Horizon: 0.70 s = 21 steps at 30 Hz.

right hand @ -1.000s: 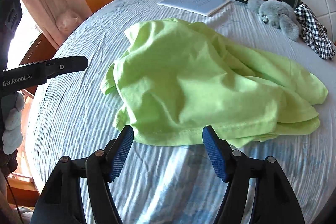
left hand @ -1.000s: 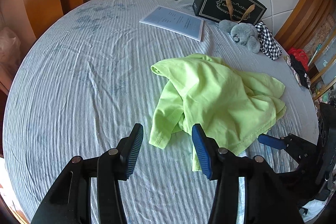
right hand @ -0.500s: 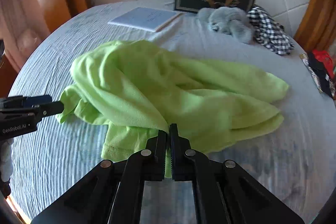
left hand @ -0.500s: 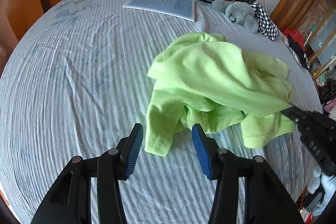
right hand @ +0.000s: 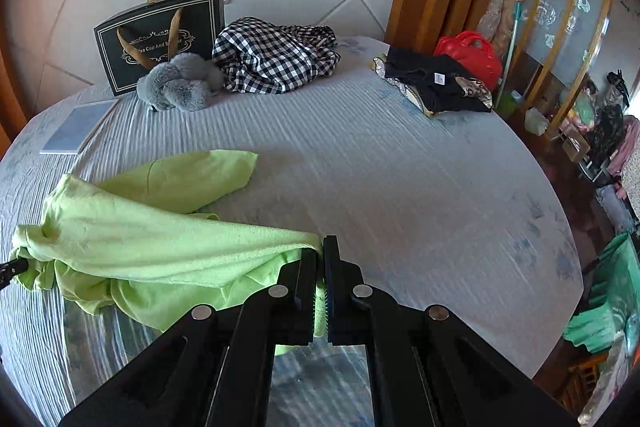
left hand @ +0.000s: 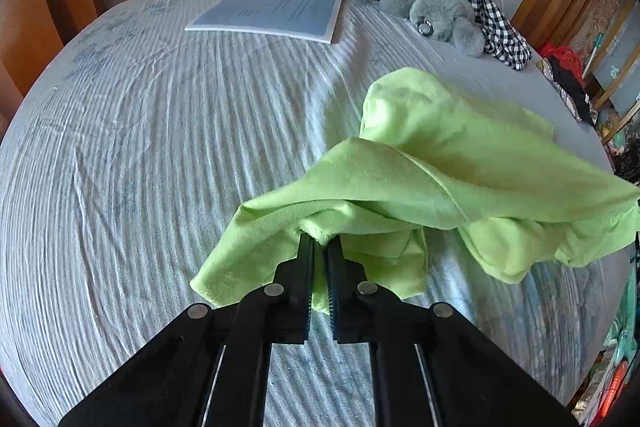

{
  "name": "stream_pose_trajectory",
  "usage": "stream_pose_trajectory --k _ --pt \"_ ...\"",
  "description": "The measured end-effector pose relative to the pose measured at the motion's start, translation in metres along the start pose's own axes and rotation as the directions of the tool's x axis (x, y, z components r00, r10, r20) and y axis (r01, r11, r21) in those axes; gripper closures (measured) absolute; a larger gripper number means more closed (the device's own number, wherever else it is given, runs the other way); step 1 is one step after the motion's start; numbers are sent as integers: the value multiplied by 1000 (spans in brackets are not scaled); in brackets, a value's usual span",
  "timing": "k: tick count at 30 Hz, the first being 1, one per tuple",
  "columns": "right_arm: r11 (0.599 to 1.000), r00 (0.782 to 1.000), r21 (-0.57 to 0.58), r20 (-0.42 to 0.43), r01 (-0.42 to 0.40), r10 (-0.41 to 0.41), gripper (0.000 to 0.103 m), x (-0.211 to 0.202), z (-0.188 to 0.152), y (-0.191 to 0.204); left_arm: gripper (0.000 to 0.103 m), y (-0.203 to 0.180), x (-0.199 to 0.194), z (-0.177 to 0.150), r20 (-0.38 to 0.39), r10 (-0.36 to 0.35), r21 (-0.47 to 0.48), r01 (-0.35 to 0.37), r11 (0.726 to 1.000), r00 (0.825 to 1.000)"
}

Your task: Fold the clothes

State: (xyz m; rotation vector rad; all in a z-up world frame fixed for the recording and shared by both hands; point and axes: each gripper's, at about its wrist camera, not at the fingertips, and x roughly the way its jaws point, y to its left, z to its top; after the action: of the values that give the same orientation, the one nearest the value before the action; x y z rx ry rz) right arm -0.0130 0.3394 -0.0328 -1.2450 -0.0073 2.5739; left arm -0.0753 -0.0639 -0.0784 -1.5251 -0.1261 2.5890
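The green shirt [left hand: 460, 163] is thin, light and limp: it sags in loose folds between the two grips and will take whatever shape it is pulled into, so it needs to be held by its edges or corners, never by the bunched middle. Its hem is the firmest part, judging by the stitched edge hanging beside the left tongs [left hand: 319, 247]. The left tongs are pinched tight on a fold of the cloth near that hem, and the right tongs [right hand: 320, 253] are clamped on another edge. The shirt hangs stretched between them, partly lifted, with its far end resting on the striped bed [left hand: 160, 147]. It is crumpled, not folded.

A second ago both tongs stood wide apart over the shirt, which lay in a heap on the bed. Half a second ago the right pair had closed on it while the left was open; now the left has closed too and the cloth is drawn out between them
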Motion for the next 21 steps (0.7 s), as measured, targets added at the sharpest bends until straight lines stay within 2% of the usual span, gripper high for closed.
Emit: stream_pose_trajectory --k 3,5,7,8,9,10,11,12,13,15,16,17,21 --pt "1000 1000 -16 -8 -24 24 100 4 1 -11 99 7 -50 15 118 22 -36 -18 999 993" --pt "998 999 -30 -17 -49 49 100 7 0 -14 99 17 -77 24 171 62 -59 -53 997 983" --pt "993 993 -30 -51 -111 110 99 13 -3 -17 99 24 -91 28 170 48 -70 -37 997 984" --pt "989 988 -30 -69 -144 142 93 16 -6 -18 98 26 -93 27 160 38 -71 -27 997 986" --pt "984 981 -30 -85 -176 172 77 18 -10 -18 89 27 -92 24 147 34 -67 -24 997 989" --pt "980 977 -35 -97 -193 189 67 20 -13 -18 66 25 -88 20 135 35 -60 -27 998 990" --pt "979 976 -45 -104 -198 193 50 22 -18 -18 52 21 -80 16 123 41 -48 -35 998 992" --pt "978 975 -57 -110 -202 195 45 22 -22 -17 39 17 -72 12 113 40 -35 -37 999 993" --pt "976 973 -64 -118 -207 198 45 23 -26 -17 39 13 -62 8 98 34 -22 -32 999 995" --pt "973 969 -73 -133 -218 207 37 25 -32 -18 39 3 -39 5 52 32 2 -32 999 998" --pt "972 967 -77 -141 -223 211 26 26 -36 -18 39 -1 -27 4 34 34 11 -34 999 999" --pt "970 966 -87 -148 -226 212 20 27 -39 -18 39 -5 -15 4 20 40 21 -40 999 999" --pt "961 964 -151 -167 -232 206 19 31 -48 -14 39 -14 20 9 -18 53 60 -52 997 998"
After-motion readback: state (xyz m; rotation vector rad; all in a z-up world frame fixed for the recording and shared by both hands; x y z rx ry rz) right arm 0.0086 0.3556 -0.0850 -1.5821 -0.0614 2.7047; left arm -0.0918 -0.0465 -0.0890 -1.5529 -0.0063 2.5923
